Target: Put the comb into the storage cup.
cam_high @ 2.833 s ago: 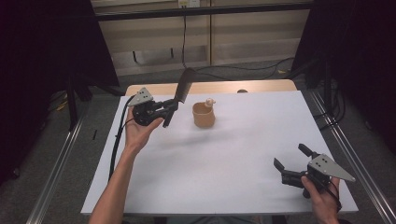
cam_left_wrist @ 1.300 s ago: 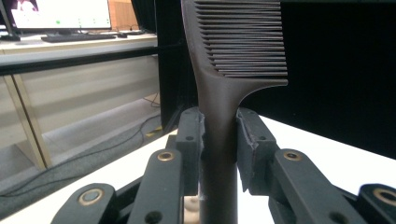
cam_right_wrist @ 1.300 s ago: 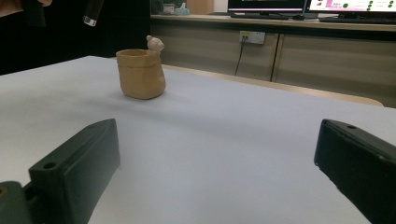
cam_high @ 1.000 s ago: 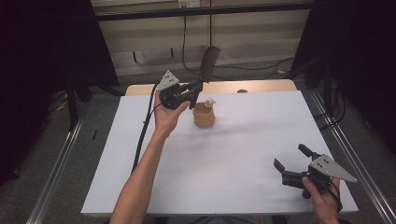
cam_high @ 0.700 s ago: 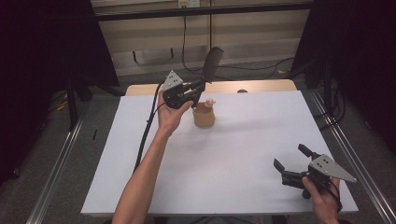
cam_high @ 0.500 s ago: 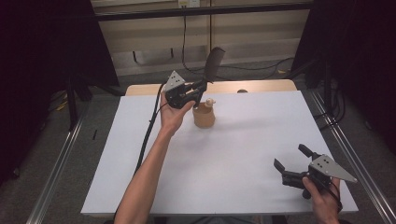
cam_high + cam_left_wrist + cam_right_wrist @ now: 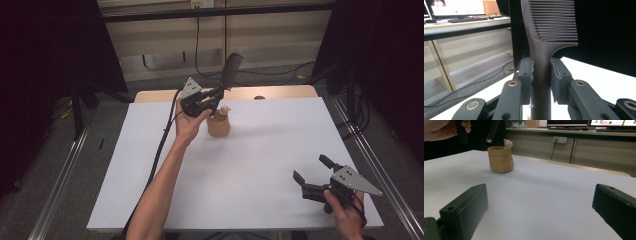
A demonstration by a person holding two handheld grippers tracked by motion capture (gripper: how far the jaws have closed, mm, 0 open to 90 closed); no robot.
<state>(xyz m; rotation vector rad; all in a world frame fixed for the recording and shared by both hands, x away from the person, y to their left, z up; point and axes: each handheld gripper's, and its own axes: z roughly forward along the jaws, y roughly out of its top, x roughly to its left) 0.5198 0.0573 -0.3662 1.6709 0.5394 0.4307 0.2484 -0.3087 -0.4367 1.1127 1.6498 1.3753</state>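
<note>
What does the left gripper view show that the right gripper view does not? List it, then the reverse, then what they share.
Left gripper view alone: the comb's teeth close up, and the left gripper with both pads clamped on the comb's handle.

Right gripper view alone: the tan cup with a small figure on its rim, standing on the table, the handle's lower end hanging just above the cup's mouth, and the right gripper with jaws wide apart and nothing between them.

Both: the comb, the white tabletop, and monitors in the background.

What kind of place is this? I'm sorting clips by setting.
Likely a lab recording station: a white table with black curtains around it, computer monitors on a desk behind, cables across the floor.
</note>
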